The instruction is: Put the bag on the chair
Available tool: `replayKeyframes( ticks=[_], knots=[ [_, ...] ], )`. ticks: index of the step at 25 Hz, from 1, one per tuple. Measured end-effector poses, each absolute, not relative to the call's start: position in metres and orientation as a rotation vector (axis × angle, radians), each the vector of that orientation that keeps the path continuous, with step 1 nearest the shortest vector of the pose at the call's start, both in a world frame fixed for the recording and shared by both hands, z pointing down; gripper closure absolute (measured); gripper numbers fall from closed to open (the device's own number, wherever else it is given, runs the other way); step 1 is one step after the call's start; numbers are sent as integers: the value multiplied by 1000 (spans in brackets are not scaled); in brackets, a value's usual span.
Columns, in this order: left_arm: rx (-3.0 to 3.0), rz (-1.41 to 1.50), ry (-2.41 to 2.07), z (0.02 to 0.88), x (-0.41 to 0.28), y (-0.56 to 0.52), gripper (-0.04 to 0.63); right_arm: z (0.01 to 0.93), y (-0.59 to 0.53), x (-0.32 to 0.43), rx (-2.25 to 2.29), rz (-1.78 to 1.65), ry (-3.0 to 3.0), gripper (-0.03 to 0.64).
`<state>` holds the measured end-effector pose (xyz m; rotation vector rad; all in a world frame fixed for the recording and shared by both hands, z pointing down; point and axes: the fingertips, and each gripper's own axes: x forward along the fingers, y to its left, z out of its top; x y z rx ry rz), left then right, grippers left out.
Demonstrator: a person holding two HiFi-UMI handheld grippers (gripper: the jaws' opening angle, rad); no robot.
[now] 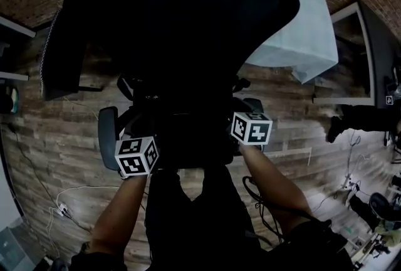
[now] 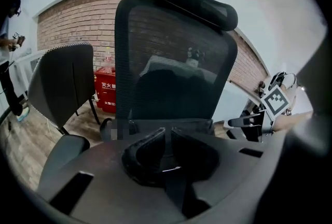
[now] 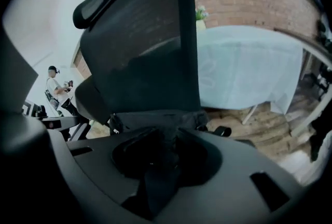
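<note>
The wood floor (image 1: 56,157) and the brick wall (image 2: 72,26) are the biggest things here. Next comes the big black chair (image 1: 182,12), right in front of me. It has a tall mesh back and a headrest (image 2: 194,0) on top. Far off to the right of it stands a table (image 1: 301,31) under a pale cloth. A second chair (image 2: 59,83) stands to the left.

The bag (image 3: 158,117) lies on the seat of the big chair, between the two armrests (image 1: 108,132) and up against the back. (It is as dark as the chair, so from above its edges are hard to pick out.)

My left claw (image 2: 167,134) is just on the near side of the bag, by its left end. Its jaws are nearly together, with only a thin gap, and I see nothing pinched in them. My right claw (image 3: 167,135) is just on the near side too, by the bag's right end. Its jaws are a bit wider, partly open, and they hold nothing that I can see. I cannot tell if either claw touches the bag.

A red box (image 2: 106,91) sits on the floor behind the second chair, by the wall. A person (image 3: 53,88) stands far away on the left, very small.
</note>
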<state>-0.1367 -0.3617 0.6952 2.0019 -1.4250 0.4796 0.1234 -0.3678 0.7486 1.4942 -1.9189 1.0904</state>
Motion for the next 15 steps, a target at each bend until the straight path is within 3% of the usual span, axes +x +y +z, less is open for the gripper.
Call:
replayKeyframes(
  ticks=[1, 2, 15],
  knots=[
    [2010, 466, -1413, 686, -133, -359, 555, 734, -370, 126, 1523, 1049, -1940, 524],
    [2023, 457, -1405, 676, -130, -357, 563, 720, -371, 127, 1538, 1015, -1965, 534],
    [2263, 421, -1410, 557, -103, -359, 584, 578, -364, 110, 1467, 868, -2266, 598]
  ],
)
